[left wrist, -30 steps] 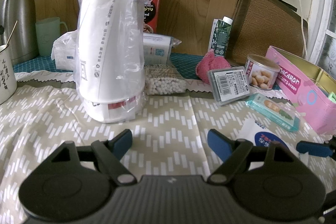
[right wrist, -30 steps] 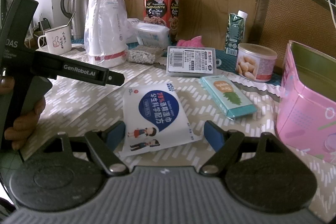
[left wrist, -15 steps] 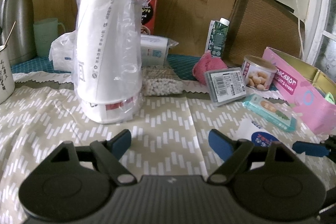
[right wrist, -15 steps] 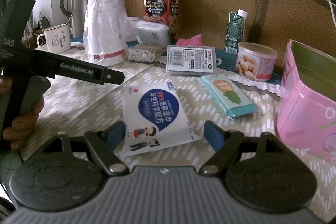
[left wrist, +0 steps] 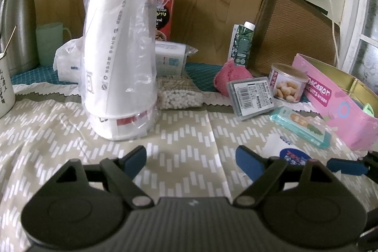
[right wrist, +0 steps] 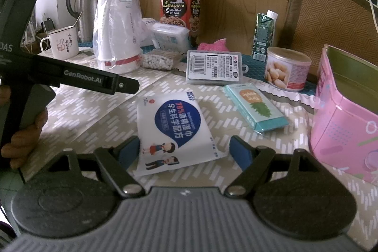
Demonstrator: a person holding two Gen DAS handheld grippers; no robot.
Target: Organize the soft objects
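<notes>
- Here, my left gripper hangs spread wide over the patterned tablecloth, nothing between its blue tips.
- My right gripper is also spread wide; the near end of the flat wipes packet lies on the cloth between its tips, and I can't tell if either tip touches it.
- In the left view that packet is half hidden behind my right-hand finger, and only one blue tip of the other gripper pokes in at the edge.
- The pink cloth sits bunched at the back beside the green carton; from the right view only its top shows above the clear plastic case.
- The wrapped stack of paper cups blocks most of the red tin in the left view; the plastic blurs the print on the cups.
- The bag of cotton swabs rests just beside the cups.
- Readable: "GenRobot.AI" on my left tool, "MACARON BISCUITS" partly cut off on the pink tin, "Pine apple" on the teal pack, "10" and "75%" on the wipes packet.
- The nut can has a label too small to read.
</notes>
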